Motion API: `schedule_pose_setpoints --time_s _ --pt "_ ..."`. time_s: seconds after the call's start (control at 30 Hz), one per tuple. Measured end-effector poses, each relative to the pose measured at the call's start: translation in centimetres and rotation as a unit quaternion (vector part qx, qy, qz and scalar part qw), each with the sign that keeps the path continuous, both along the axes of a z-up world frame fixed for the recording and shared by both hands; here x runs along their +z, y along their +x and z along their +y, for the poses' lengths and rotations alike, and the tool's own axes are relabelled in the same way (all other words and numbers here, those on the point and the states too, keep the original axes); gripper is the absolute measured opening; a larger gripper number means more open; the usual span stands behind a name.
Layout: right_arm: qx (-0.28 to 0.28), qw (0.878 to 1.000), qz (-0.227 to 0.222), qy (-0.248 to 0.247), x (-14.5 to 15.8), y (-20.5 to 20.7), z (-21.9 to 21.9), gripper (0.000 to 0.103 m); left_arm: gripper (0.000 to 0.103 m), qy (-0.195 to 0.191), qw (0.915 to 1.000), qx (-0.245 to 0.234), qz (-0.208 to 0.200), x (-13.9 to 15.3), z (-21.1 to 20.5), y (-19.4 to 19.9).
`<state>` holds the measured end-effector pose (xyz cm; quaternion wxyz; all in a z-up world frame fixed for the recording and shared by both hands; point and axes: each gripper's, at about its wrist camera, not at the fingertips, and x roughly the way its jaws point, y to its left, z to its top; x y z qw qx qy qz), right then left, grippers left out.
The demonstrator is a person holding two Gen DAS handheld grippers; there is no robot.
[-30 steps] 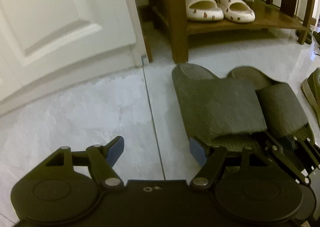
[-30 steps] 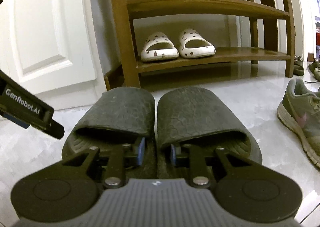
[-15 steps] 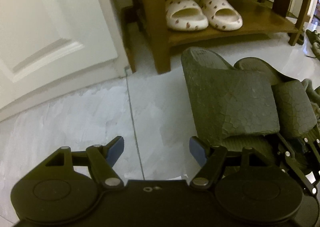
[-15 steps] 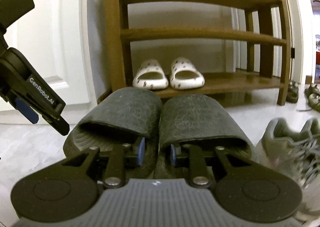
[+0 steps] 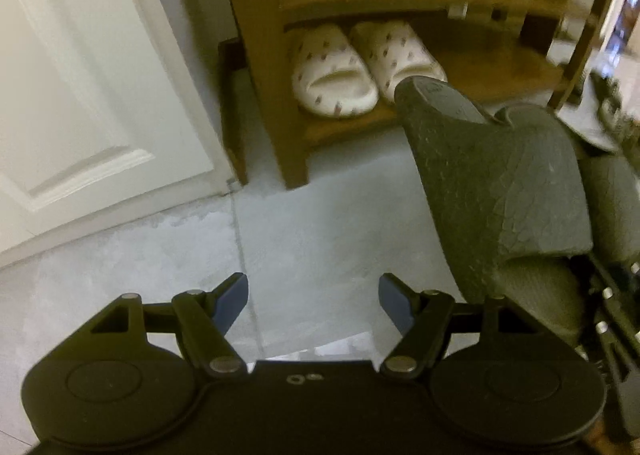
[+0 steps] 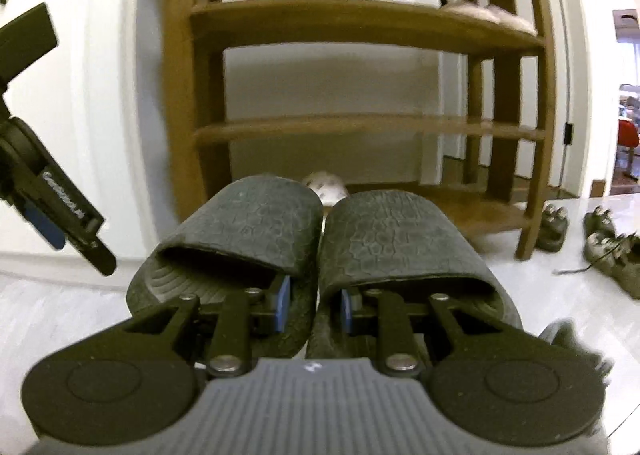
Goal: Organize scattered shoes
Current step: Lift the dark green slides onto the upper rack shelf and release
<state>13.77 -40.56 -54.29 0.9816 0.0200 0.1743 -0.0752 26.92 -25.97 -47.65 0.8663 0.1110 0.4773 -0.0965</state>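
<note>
A pair of dark grey slippers [image 6: 320, 247] hangs in the air in front of the wooden shoe rack [image 6: 360, 23]. My right gripper [image 6: 314, 305] is shut on their two inner edges, one finger inside each slipper. The same dark slippers [image 5: 504, 191] fill the right side of the left wrist view, lifted off the floor. My left gripper [image 5: 312, 295] is open over bare floor with nothing between its blue pads. A white spotted pair of slippers [image 5: 360, 67] rests on the rack's lowest shelf. In the right wrist view, the left gripper's body [image 6: 52, 211] shows at the left edge.
A white door [image 5: 80, 87] stands left of the rack. Grey-green sneakers [image 6: 608, 251] and other shoes [image 6: 554, 229] lie on the pale tiled floor [image 5: 304, 231] right of the rack. The rack's upper shelves [image 6: 360, 131] show open space, with something pale on a higher one [image 6: 480, 13].
Both grippers rose and neared the rack. The dark slippers came up off the floor in the right gripper. The white pair now sits lower in view, mostly hidden behind them.
</note>
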Motion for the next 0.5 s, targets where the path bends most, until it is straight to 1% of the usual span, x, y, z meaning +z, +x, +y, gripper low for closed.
schedule_pose_setpoints --time_s 0.13,0.23,0.4,0.5 --pt "0.008 0.999 -0.011 -0.031 3.1 0.1 -1.0 0.028 0.073 -0.006 0.9999 0.002 -0.014 3.1 -1.8 0.1" --pt "0.022 0.999 -0.016 -0.047 5.8 -0.4 -1.7 0.028 0.073 -0.024 0.9996 -0.002 -0.011 5.0 -2.8 -0.2" --pt "0.018 0.998 -0.038 -0.055 10.6 -1.9 -2.7 0.028 0.073 -0.039 0.9989 -0.018 -0.019 7.7 -4.1 -1.2" --pt "0.013 0.997 -0.054 -0.062 13.1 -2.2 -3.1 0.028 0.073 -0.036 0.9984 -0.025 -0.036 9.4 -4.6 -1.6"
